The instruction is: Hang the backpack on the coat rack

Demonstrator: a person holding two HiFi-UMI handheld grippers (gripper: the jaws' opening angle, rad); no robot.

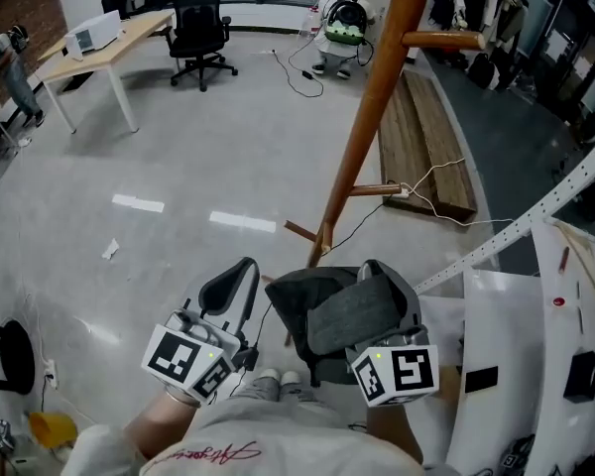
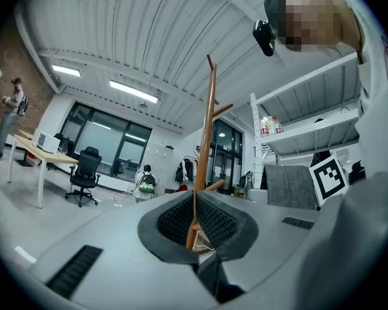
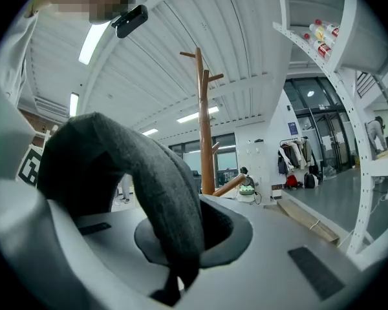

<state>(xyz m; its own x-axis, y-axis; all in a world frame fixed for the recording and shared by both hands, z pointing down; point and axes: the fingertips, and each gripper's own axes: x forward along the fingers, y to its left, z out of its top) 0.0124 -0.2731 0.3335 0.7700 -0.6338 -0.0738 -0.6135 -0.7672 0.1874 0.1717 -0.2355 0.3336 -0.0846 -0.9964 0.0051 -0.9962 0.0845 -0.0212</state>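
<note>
Matt cloth backpack [image 1: 342, 315] & wood rack [image 1: 363, 127]

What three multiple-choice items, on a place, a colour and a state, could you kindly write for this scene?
1. How does the rack stand? A lying flat; B upright on the floor; C leaning on a wall.
2. What colour is the backpack? A red; B yellow; C dark grey.
3. What is the right gripper doing? A shut on the backpack's strap; B open, empty; C shut on the rack.
Answers: 1 B, its pole rises from the floor; 2 C, its fabric is dark grey; 3 A, the strap runs into the closed jaws.
</note>
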